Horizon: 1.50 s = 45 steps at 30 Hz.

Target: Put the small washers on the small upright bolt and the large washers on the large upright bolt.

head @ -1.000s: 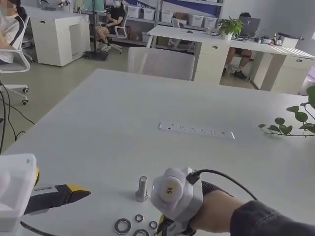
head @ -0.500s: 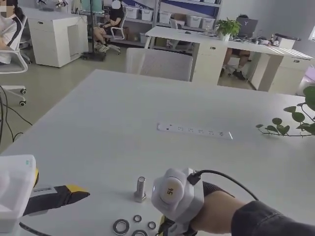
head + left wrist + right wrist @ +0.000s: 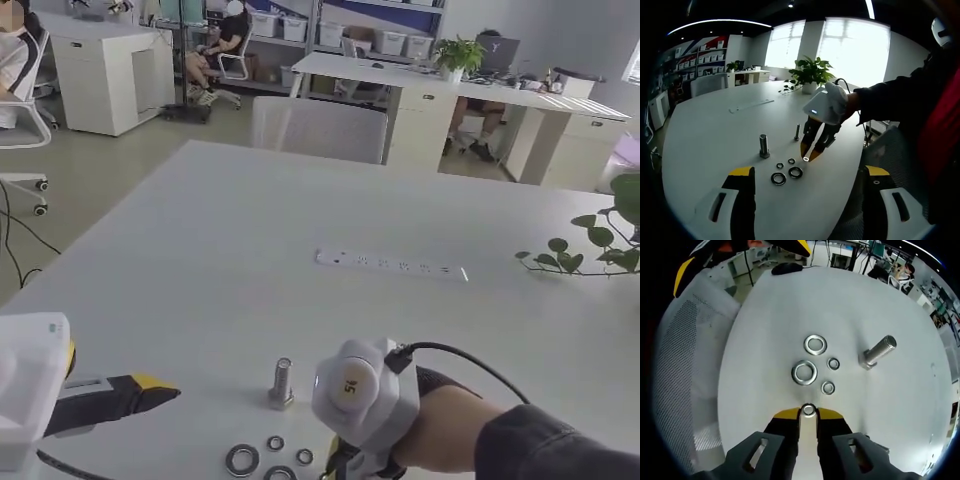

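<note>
**Head view.** Your right gripper (image 3: 335, 466) hangs low over the white workbench (image 3: 300, 220). It is just beside the large upright bolt (image 3: 283, 383), with loose washers lying on the bench near its tips. Your left gripper (image 3: 150, 392) waits off to the side, well clear of the work.

**Left gripper view.** Your left gripper's jaws stand wide apart with nothing between them. Across the bench, the right gripper (image 3: 809, 156) pinches a small washer (image 3: 805, 159) at its very tips, close above the surface. The small upright bolt (image 3: 797, 132) stands near it, and the large upright bolt (image 3: 763, 146) is further off. This washer belongs on the small bolt, so lift it above the bolt's top before you travel. Approach from overhead, not from the side.

**Right gripper view.** The right gripper's fingers (image 3: 790, 432) press together on the rim of the small washer (image 3: 809, 410), and its hole shows clear. Two more small washers (image 3: 833, 363) (image 3: 828, 387) and two large washers (image 3: 815, 344) (image 3: 804, 372) lie flat on the bench. The large upright bolt (image 3: 879, 351) stands beyond them. The hold looks slight, so a jolt could flick the washer away. Move slowly and keep the washer level. Centre its hole over the bolt, and lower it onto the bolt before you let the fingers part.
</note>
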### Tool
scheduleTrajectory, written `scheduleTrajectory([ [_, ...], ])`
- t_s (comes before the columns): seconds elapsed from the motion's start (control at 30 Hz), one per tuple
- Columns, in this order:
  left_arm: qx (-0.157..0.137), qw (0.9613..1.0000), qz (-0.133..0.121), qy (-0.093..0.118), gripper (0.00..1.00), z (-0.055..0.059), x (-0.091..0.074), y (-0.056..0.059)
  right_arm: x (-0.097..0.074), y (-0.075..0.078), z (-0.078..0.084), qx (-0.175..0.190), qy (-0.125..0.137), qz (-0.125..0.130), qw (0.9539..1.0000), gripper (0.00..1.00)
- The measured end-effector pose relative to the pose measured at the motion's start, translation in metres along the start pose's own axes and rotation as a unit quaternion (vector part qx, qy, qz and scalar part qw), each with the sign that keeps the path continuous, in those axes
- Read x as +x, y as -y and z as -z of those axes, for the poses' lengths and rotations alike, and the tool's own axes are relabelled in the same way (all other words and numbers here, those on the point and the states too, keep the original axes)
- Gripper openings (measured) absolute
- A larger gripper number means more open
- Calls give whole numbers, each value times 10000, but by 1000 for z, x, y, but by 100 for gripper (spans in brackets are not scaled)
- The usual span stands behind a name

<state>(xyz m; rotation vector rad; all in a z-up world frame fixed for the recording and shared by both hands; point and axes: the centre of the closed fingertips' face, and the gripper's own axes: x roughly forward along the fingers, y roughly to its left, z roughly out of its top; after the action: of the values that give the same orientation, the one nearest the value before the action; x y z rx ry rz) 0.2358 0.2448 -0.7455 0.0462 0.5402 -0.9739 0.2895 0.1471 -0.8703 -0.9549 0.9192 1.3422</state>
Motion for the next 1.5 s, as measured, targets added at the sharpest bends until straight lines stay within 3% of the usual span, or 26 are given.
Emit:
scheduleTrajectory([
  [0.2,14,10000,19,-2,89,-1,1,1,-9,-3,7,40,-5,27,10000,13],
  [0.87,61,9999,104,0,89,-3,8,5,-44,5,56,494,-115,279,9983,13],
  [1.1,87,9999,141,-9,89,-5,10,6,-61,17,69,659,-134,484,9966,13],
  [1.5,111,9998,161,-15,89,-7,11,7,-88,41,63,584,-134,792,9951,13],
])
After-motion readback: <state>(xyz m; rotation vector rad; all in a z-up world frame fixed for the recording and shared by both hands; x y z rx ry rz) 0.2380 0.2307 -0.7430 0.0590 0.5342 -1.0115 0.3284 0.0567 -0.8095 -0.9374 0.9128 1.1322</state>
